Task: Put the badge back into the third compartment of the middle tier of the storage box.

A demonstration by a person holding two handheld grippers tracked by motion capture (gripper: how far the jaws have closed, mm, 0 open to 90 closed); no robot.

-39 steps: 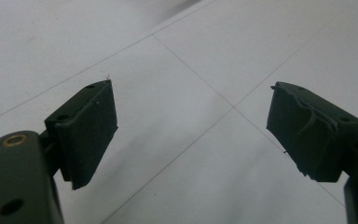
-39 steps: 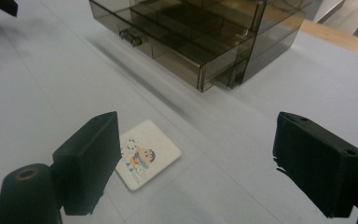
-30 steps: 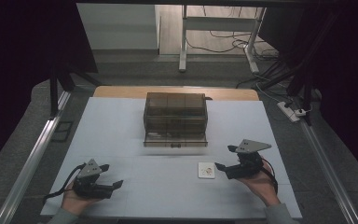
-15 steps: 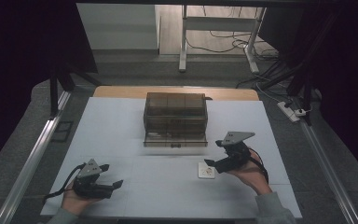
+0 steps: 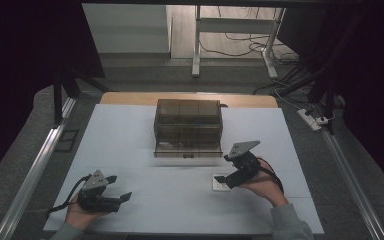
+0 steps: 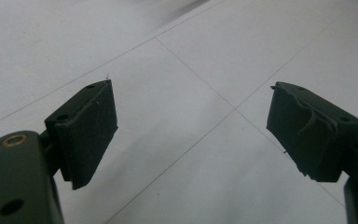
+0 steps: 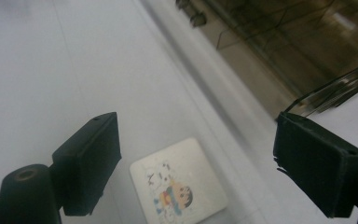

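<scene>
Box (image 7: pixel 298 51) blurred, cut off at top edge; card (image 5: pixel 221 182) behind right gripper (image 5: pixel 223 180), picture too small.

Card (image 5: pixel 220 182) on table (image 5: pixel 130 135), before drawer box (image 5: pixel 188 127)

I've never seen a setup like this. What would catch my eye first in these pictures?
Probably the smoky see-through drawer box standing at the middle of the white table, its bottom drawer pulled out a little. Next, the small white square card with a cartoon figure lying on the table in front of the box; the right gripper hangs over it with jaws wide open. The left gripper, also open, sits over bare table at the near left.
</scene>
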